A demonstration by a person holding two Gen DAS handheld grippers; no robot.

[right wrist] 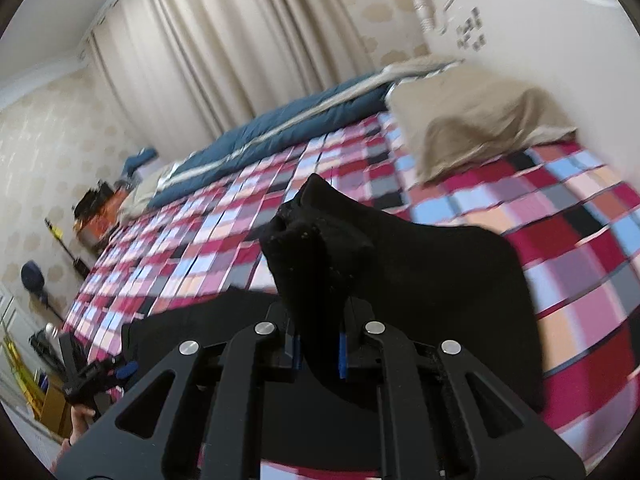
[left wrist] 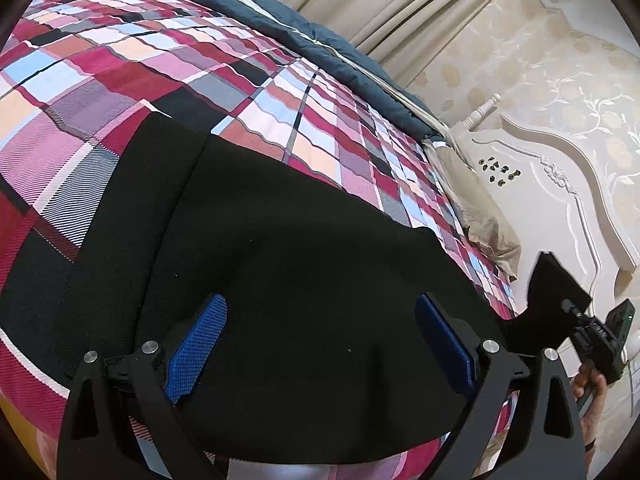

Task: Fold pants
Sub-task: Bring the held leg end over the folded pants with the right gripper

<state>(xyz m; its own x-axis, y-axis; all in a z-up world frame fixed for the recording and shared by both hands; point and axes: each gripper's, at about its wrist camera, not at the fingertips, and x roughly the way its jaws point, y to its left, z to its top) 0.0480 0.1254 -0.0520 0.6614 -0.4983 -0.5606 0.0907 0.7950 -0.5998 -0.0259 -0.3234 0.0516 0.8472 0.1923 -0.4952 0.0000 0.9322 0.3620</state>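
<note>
Black pants lie flat on the plaid bedspread, long axis running ten to four o'clock under the released, wide-spread left gripper, while the right gripper, clenched on a raised end at four o'clock, is nearer that end.

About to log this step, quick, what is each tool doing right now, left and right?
Left tool: open, holding nothing, over the black pants on the bed.
Right tool: closed on a bunched-up end of the pants, lifted off the bed.
</note>
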